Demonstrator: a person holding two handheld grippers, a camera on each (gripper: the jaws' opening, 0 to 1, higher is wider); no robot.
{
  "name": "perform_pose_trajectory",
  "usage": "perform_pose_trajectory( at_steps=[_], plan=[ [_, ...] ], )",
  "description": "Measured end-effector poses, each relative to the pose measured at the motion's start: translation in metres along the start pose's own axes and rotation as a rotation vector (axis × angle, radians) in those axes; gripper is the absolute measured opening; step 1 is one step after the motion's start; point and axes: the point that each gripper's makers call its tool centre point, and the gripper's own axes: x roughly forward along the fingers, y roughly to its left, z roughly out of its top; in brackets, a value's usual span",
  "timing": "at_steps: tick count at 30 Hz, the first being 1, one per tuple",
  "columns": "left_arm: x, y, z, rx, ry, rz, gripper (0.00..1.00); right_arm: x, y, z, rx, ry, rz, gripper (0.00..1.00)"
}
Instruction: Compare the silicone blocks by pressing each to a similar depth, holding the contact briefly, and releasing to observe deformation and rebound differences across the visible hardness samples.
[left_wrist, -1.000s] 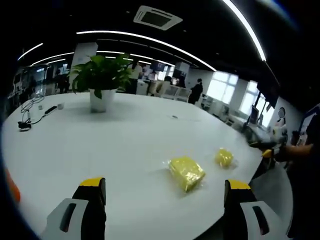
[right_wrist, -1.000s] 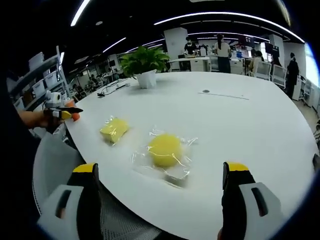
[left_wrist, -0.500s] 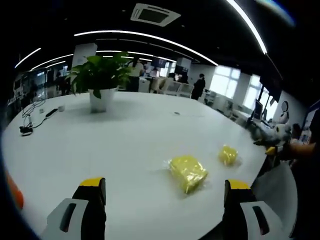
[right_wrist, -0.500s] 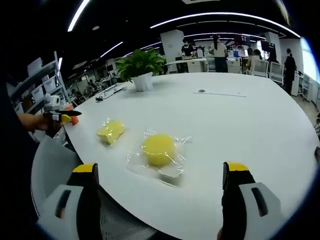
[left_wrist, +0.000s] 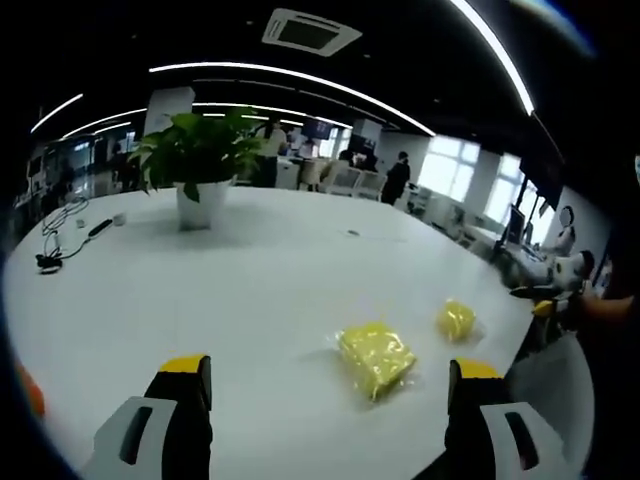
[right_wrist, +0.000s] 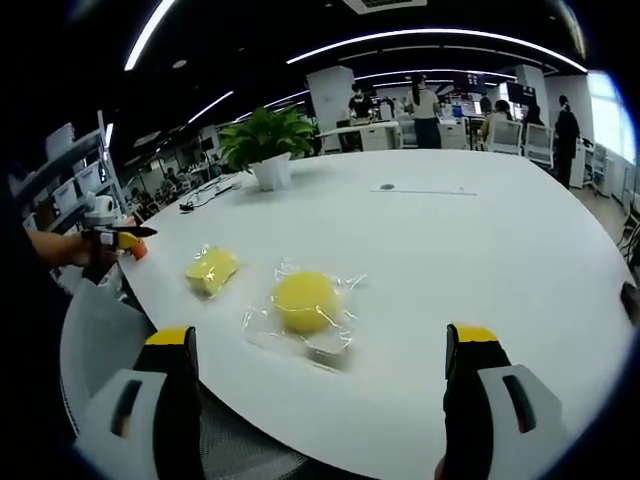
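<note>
Two yellow silicone blocks in clear wrap lie on the white table (left_wrist: 250, 270). The squarish block (left_wrist: 375, 352) sits just ahead of my left gripper (left_wrist: 328, 368), close to its right jaw. The smaller round block (left_wrist: 455, 320) lies beyond it. My left gripper is open and holds nothing. In the right gripper view the round block (right_wrist: 304, 300) lies ahead between the jaws and the squarish block (right_wrist: 210, 270) is to its left. My right gripper (right_wrist: 320, 335) is open, above the table edge, touching neither block. Each gripper appears small in the other's view, the right gripper (left_wrist: 545, 297) and the left gripper (right_wrist: 120, 235).
A potted plant (left_wrist: 200, 165) in a white pot stands far back on the table, with cables (left_wrist: 60, 235) near the left edge. A grey mesh chair (right_wrist: 100, 330) is by the table's near edge. People and desks fill the office behind.
Both views have shifted slightly with the hands; the right gripper view has drawn back a little from the blocks. The blocks lie where they were and both grippers stay open.
</note>
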Motion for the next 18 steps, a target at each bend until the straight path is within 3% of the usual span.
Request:
perform_pose_trajectory(
  at_steps=[7, 18],
  plan=[
    [0.002, -0.006, -0.006, -0.036, -0.010, 0.003, 1.00, 0.005, 0.000, 0.006, 0.009, -0.008, 0.019, 0.97],
    [-0.002, -0.012, -0.005, -0.056, -0.019, 0.005, 1.00, 0.015, 0.005, 0.001, 0.003, 0.015, 0.069, 0.97]
  ],
)
